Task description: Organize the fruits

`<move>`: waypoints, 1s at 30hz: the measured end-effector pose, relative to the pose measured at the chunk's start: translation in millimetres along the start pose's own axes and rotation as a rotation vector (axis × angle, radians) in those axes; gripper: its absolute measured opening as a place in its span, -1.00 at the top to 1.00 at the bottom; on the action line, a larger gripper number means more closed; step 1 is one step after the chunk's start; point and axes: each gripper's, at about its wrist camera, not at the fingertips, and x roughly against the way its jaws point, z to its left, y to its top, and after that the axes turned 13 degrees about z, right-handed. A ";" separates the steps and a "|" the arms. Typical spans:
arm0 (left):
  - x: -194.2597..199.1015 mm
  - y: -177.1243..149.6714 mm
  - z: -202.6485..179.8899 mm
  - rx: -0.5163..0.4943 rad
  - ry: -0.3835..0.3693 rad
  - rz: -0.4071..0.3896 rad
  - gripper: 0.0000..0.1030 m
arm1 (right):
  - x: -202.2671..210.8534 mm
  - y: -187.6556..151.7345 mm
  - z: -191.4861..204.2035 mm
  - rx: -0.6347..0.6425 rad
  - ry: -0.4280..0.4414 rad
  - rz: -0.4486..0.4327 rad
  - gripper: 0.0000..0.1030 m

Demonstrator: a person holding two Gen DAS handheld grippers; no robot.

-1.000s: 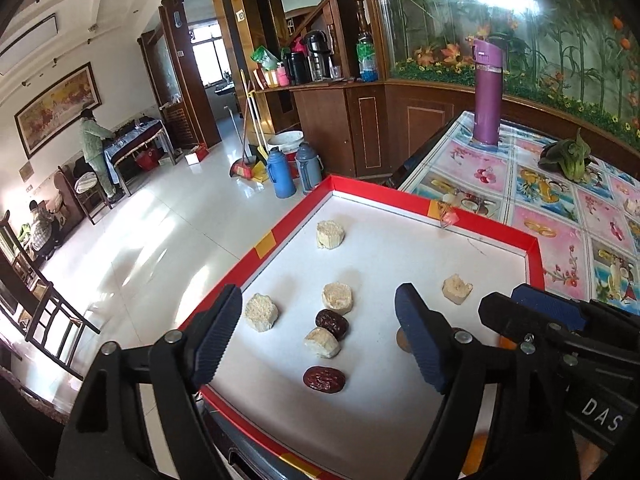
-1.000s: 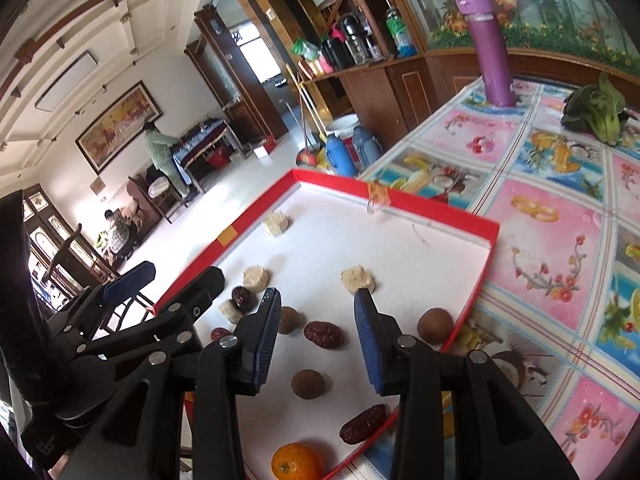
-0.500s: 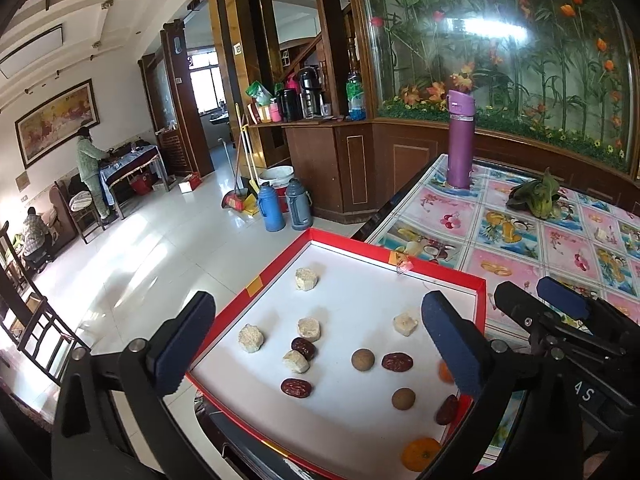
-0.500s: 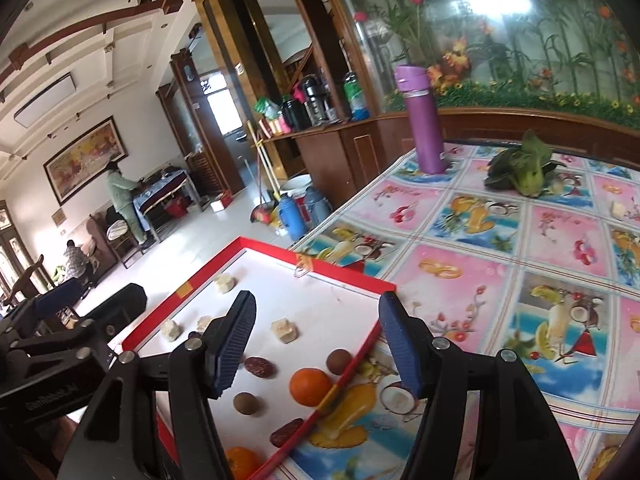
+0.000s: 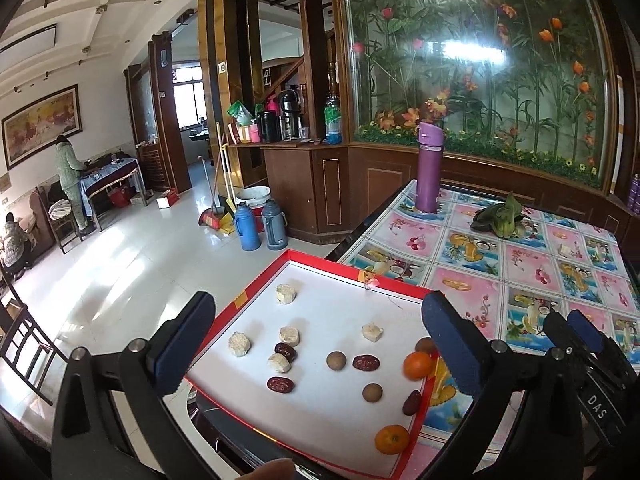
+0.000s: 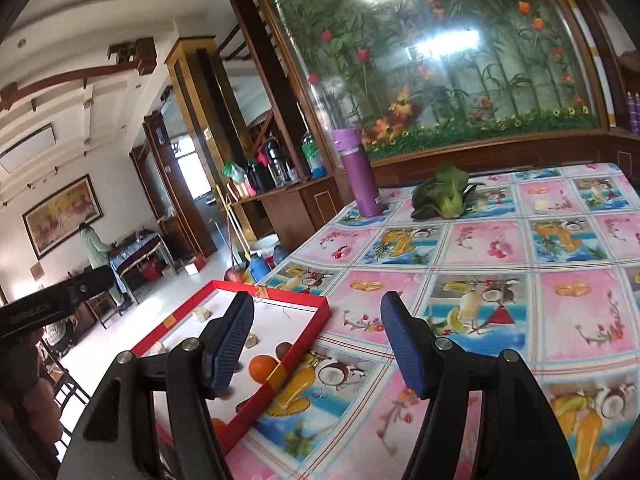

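Hovering empty and spread wide, left gripper [image 5: 316,346] and right gripper [image 6: 318,344] hang above tray [image 5: 312,260], fruit loosely scattered, unsorted.

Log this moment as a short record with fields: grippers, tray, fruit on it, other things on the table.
left gripper: jaws open, empty, above the tray
right gripper: jaws open, empty, over the tray's right edge
tray: red rim, white floor, at the table's left end
oranges: two, near the right rim
red dates: four, scattered
purple bottle: upright on the tablecloth
leafy greens: lying beyond the tray
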 end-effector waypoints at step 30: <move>64.7 -25.9 30.0 0.012 -0.073 -0.074 -1.00 | 73.7 -7.7 76.5 0.169 -0.086 -0.150 -0.54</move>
